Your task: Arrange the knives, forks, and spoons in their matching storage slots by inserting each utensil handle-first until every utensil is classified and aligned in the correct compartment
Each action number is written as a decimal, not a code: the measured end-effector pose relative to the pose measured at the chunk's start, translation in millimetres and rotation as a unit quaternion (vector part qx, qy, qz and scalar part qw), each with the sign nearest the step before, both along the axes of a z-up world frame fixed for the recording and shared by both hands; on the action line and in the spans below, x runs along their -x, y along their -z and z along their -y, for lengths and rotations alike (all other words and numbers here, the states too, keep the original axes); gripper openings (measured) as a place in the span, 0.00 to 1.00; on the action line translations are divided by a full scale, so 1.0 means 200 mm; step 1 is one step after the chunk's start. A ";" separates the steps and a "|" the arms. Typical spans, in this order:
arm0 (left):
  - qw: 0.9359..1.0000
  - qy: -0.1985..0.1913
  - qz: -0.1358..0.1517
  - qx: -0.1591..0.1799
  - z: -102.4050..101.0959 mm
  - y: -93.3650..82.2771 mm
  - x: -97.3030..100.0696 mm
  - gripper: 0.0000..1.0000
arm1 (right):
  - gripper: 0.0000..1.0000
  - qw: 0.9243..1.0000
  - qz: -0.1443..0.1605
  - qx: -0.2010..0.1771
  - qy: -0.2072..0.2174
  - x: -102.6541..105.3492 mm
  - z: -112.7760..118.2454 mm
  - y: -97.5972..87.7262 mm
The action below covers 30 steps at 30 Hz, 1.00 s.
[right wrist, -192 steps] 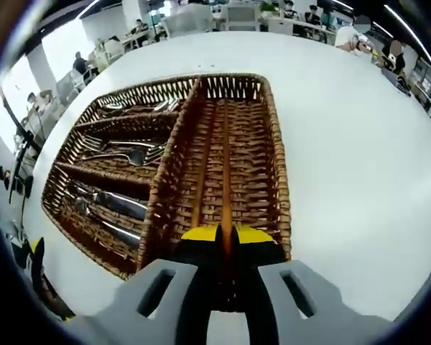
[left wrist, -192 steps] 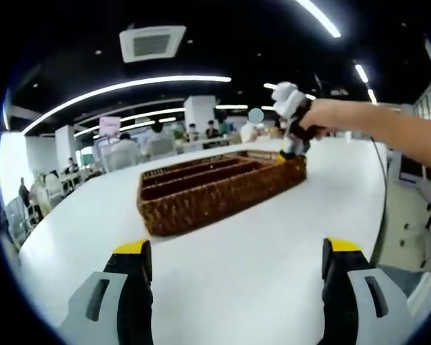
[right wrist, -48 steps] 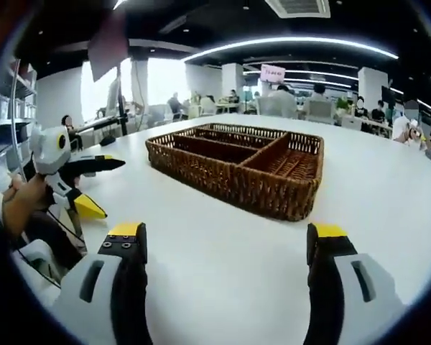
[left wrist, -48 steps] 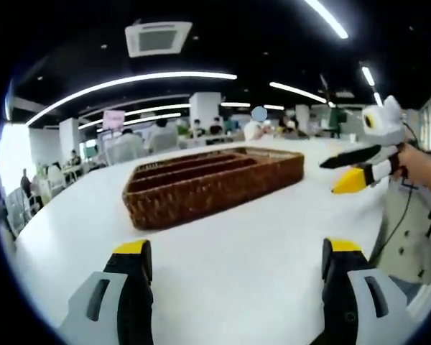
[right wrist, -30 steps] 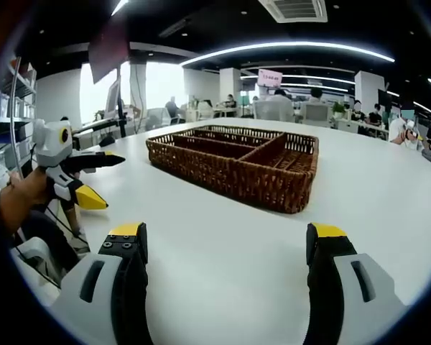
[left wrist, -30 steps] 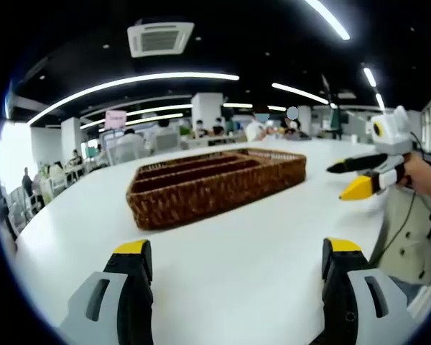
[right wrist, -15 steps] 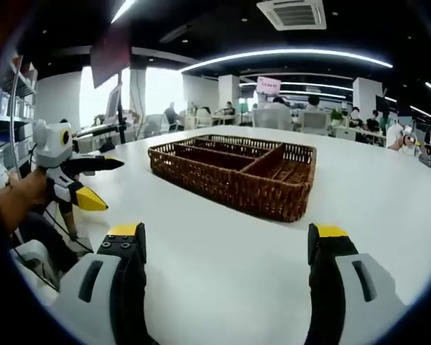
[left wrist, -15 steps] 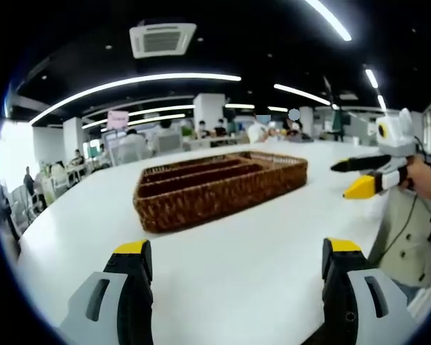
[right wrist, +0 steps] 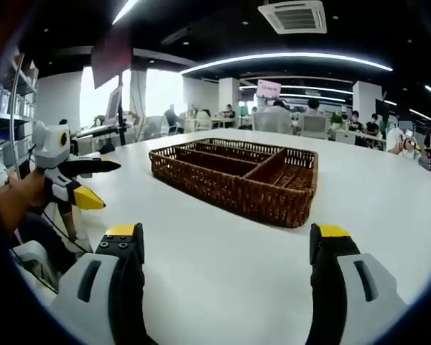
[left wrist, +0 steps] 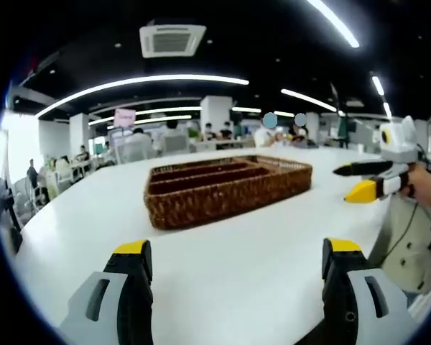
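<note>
I hold 2 grippers low over a wide white table in a large open office. A brown wicker tray with long divided compartments sits on the table ahead of me, well apart from both grippers. In the right gripper view the same wicker tray lies a little right of centre, its dividers visible. From this low angle I cannot see whether any knives, forks or spoons lie inside it, and none lie on the bare table around it.

I judge the cutlery would be stiff, smooth metal, light but slippery, so it could twist or slide in a pinch. I would take each piece across the neck or upper handle, leaving the handle end free to go into its slot first. The woven tray looks light and could shift if nudged.

My left gripper has its fingers spread wide, holding nothing and touching nothing. My right gripper is likewise spread wide and empty. In the left gripper view the right gripper enters from the right, pointed toward the tray with its tips apart. In the right gripper view the left gripper enters from the left in my hand.
</note>
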State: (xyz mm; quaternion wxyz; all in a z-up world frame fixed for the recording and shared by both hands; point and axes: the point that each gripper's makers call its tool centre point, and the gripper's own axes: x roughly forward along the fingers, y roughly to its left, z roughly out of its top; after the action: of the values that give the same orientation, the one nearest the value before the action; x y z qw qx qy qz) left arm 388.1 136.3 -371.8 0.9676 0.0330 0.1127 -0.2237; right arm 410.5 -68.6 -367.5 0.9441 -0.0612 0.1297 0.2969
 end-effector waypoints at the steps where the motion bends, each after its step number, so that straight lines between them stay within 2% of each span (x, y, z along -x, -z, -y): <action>1: 1.000 0.003 0.000 -0.002 0.01 0.01 0.00 1.00 | 0.99 1.000 0.000 -0.001 -0.001 0.00 0.00 0.00; 7: 1.000 0.000 0.000 -0.014 0.00 0.01 0.01 1.00 | 0.99 1.000 -0.001 -0.004 0.002 -0.01 0.01 0.00; 30: 1.000 0.005 0.003 -0.005 0.03 0.00 0.02 1.00 | 0.99 1.000 0.001 -0.009 0.008 -0.01 0.06 -0.01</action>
State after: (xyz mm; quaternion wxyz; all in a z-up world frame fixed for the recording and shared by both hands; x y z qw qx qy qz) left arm 384.6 129.6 -371.0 0.9664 0.0392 0.1112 -0.2283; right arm 412.4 -80.2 -365.9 0.9470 -0.0521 0.1270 0.2906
